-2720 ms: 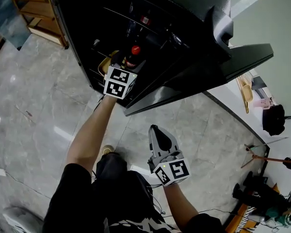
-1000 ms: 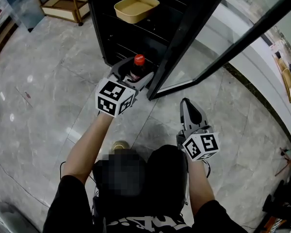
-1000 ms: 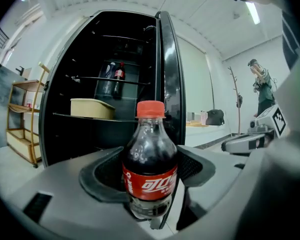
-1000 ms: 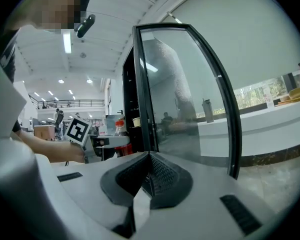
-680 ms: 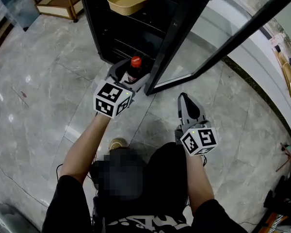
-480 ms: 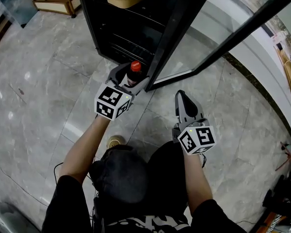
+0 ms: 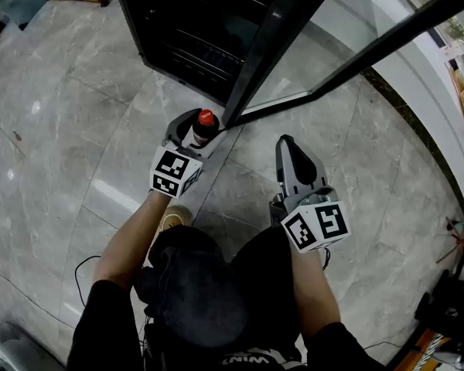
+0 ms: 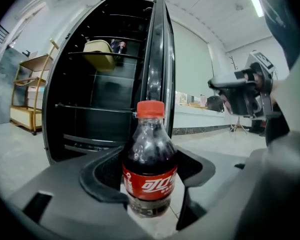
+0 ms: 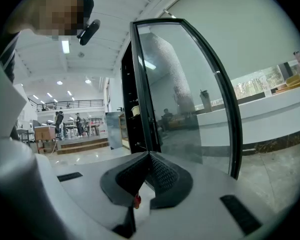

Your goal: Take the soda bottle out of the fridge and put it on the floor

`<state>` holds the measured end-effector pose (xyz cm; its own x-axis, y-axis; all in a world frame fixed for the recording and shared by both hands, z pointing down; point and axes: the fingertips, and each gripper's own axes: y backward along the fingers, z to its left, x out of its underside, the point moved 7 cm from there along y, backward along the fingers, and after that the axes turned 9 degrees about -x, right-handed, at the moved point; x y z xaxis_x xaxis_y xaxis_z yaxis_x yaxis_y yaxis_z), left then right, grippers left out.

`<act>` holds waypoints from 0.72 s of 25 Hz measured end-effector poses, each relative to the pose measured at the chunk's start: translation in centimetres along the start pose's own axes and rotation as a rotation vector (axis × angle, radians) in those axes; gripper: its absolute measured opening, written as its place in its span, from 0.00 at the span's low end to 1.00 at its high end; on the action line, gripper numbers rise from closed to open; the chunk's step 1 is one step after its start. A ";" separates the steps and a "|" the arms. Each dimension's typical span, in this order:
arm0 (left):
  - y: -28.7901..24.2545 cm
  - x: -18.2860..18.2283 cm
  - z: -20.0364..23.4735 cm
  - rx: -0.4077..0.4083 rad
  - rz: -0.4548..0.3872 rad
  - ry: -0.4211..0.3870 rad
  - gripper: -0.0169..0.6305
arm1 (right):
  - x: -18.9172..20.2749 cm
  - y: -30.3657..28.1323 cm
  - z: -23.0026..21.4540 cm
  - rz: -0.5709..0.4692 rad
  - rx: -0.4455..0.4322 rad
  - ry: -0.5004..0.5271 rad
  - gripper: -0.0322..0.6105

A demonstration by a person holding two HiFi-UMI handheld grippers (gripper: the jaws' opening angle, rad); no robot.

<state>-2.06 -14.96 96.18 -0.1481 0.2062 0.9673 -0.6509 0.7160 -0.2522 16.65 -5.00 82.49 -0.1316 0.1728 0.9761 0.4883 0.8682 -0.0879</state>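
While the left gripper (image 7: 192,127) is clamping the soda bottle (image 7: 205,126) by its body, its jaws are standing fairly wide, one curved pad on each side of the red label. The bottle is standing upright in that grip, red cap on top, outside the fridge (image 7: 193,22) and low over the grey marble floor (image 7: 62,130), just in front of the fridge's lower edge; whether its base is touching the floor I cannot tell. Inside the fridge, a yellow tray (image 8: 99,54) is sitting on an upper shelf. The glass door (image 7: 348,45) is standing open. Further right, the right gripper (image 7: 288,142) is hovering with jaws pressed together on nothing
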 end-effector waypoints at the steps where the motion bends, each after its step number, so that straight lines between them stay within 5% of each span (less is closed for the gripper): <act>1: -0.1 1.0 0.0 -0.007 0.000 -0.001 0.50 | 0.0 0.0 0.1 -0.003 -0.004 -0.007 0.09; 11: -1.8 10.0 0.4 -0.073 0.084 0.032 0.50 | -0.5 0.8 -0.1 -0.021 0.011 -0.065 0.09; 18: -2.7 12.0 0.7 -0.122 0.101 0.055 0.50 | -0.3 1.3 -0.6 -0.017 0.041 -0.053 0.09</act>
<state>-2.61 -14.89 108.49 -0.1654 0.3147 0.9347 -0.5389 0.7649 -0.3529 17.79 -4.20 82.17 -0.1854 0.1811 0.9658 0.4501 0.8894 -0.0803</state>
